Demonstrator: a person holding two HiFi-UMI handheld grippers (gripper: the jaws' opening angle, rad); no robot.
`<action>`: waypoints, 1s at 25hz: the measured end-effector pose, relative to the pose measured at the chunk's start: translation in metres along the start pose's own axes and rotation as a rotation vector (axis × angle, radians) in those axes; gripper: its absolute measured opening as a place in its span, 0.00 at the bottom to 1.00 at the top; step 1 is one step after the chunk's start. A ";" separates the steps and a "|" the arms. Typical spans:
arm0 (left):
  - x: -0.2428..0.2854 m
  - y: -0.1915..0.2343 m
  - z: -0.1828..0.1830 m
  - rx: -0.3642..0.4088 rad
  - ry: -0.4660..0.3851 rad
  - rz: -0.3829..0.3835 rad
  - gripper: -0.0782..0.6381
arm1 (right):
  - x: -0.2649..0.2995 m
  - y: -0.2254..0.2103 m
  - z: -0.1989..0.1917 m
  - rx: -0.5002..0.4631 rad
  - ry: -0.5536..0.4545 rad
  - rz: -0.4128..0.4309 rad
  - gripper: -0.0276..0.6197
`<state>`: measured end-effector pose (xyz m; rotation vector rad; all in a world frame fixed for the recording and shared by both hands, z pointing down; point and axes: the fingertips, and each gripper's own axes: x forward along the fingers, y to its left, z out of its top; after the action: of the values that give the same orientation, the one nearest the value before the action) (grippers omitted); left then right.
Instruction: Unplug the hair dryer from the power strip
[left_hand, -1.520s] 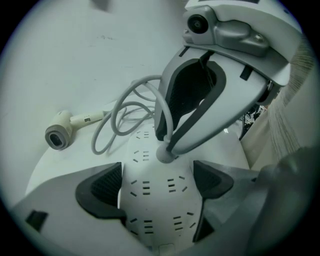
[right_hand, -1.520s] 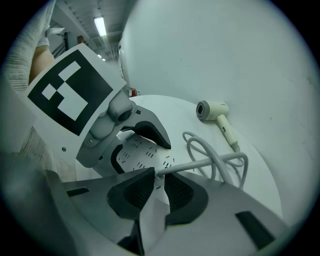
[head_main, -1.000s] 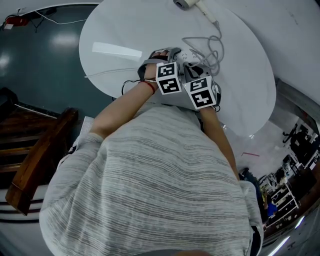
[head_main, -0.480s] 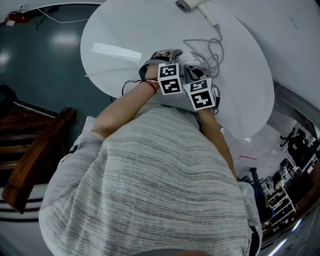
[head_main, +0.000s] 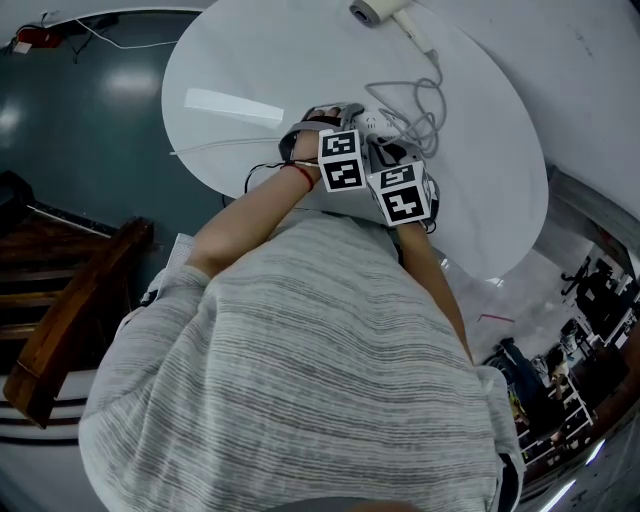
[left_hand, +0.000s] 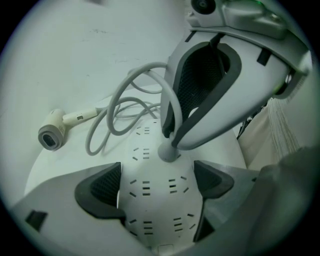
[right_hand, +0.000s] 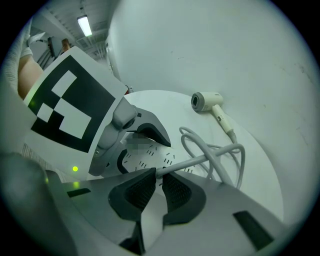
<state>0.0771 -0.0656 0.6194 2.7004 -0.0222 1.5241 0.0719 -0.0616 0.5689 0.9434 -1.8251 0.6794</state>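
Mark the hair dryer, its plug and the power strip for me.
hair dryer (left_hand: 54, 131): left gripper view, its round head.
plug (left_hand: 169, 152): left gripper view, its grey body.
power strip (left_hand: 152, 200): left gripper view, top face with the sockets.

Cool, even overhead light; glare streak on table (head_main: 250, 60) (head view). Gripper views: strong fisheye, dark corners, close parts blurry, ceiling lamp (right_hand: 84, 25) v. bright

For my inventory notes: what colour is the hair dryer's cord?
Light grey; the cord shows best in the left gripper view.
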 end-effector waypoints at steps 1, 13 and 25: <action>0.000 0.000 0.000 0.000 0.000 0.000 0.73 | 0.000 0.000 0.000 -0.001 0.001 0.000 0.13; 0.002 -0.007 -0.001 0.022 0.018 -0.013 0.73 | -0.001 0.003 -0.004 -0.016 0.027 0.027 0.13; 0.001 -0.001 -0.001 -0.019 0.010 0.016 0.74 | -0.003 0.001 0.000 -0.022 0.027 0.026 0.13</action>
<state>0.0770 -0.0644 0.6210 2.6844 -0.0586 1.5333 0.0715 -0.0601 0.5659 0.8932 -1.8201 0.6833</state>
